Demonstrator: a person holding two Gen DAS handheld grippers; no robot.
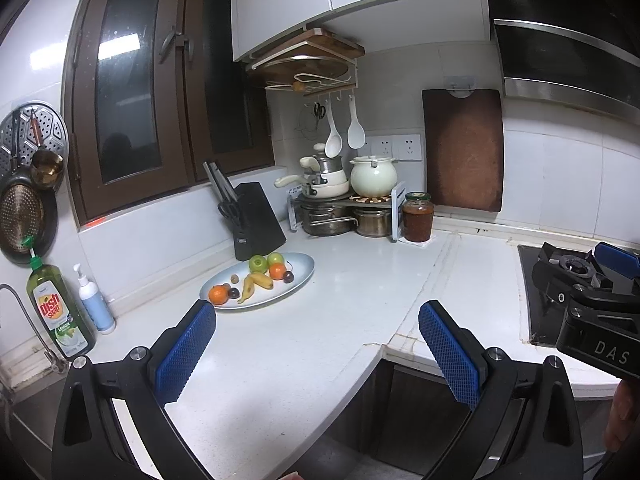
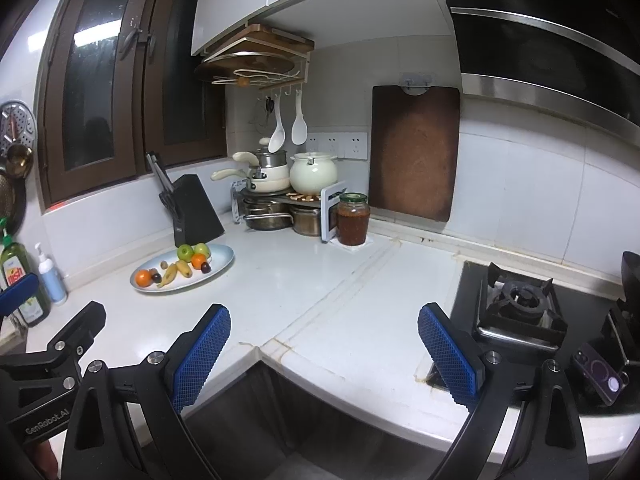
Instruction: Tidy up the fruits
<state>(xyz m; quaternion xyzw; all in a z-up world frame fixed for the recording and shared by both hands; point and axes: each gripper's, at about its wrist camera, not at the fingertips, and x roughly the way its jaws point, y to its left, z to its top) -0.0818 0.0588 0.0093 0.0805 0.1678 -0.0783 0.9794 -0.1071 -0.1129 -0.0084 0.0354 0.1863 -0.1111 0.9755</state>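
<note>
An oval grey plate on the white counter holds two green apples, two oranges, bananas, dark plums and a small kiwi. The plate also shows in the right wrist view, far left of centre. My left gripper is open and empty, above the counter's front edge, short of the plate. My right gripper is open and empty, above the counter corner, well right of the plate. The right gripper also shows at the right edge of the left wrist view.
A black knife block stands behind the plate. Pots on a rack and a jar fill the corner. A dish soap bottle and pump bottle stand at left. A gas stove lies at right with a phone.
</note>
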